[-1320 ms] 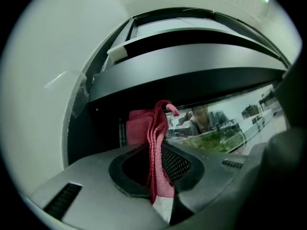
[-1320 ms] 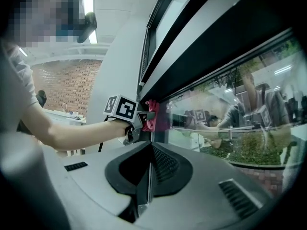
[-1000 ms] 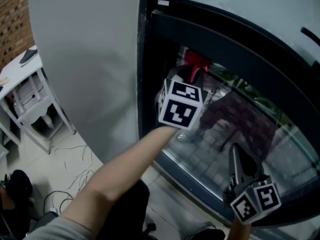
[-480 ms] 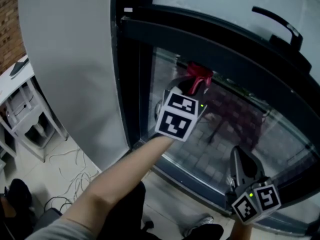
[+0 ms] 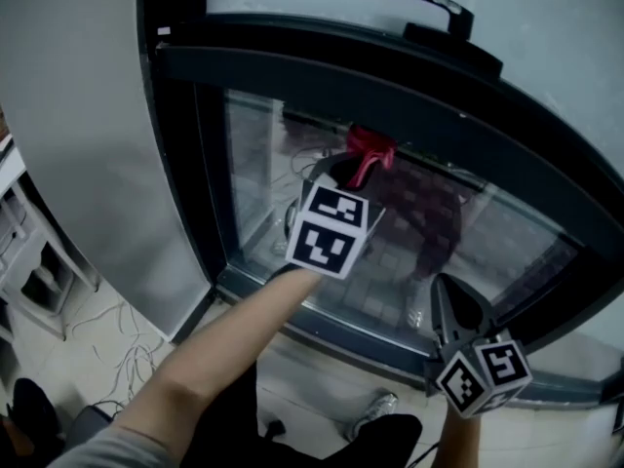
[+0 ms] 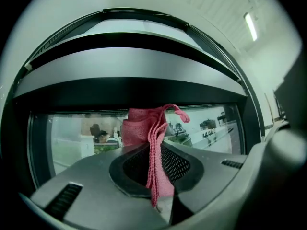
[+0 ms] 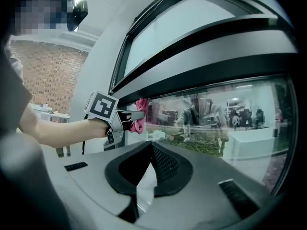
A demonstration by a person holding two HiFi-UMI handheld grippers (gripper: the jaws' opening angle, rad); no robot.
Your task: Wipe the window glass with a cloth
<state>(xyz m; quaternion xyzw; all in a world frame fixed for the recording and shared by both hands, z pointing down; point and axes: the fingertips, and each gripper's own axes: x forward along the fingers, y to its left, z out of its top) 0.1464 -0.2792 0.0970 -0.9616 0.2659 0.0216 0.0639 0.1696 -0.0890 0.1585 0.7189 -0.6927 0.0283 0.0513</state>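
Observation:
My left gripper (image 5: 353,171) is shut on a pink cloth (image 5: 369,152), held up near the top of the window glass (image 5: 263,193), just under the dark frame bar (image 5: 390,81). Contact with the pane cannot be judged. In the left gripper view the cloth (image 6: 154,143) hangs folded between the closed jaws, with the glass (image 6: 72,138) behind it. My right gripper (image 5: 448,305) sits low at the right, near the pane's bottom edge, jaws together and holding nothing. Its own view shows its tips (image 7: 151,146) meeting, with the left gripper (image 7: 125,119) and cloth (image 7: 141,120) to the left.
A black window handle (image 5: 419,3) sticks out above the frame. A grey wall panel (image 5: 68,115) flanks the window on the left. Cables (image 5: 107,349) lie on the tiled floor, and white furniture (image 5: 29,271) stands at the far left. A shoe (image 5: 375,412) shows below.
The head view has swung right, bringing the handle into sight. The left gripper with the cloth now sits further right along the glass from the frame's left post. The right gripper stays low.

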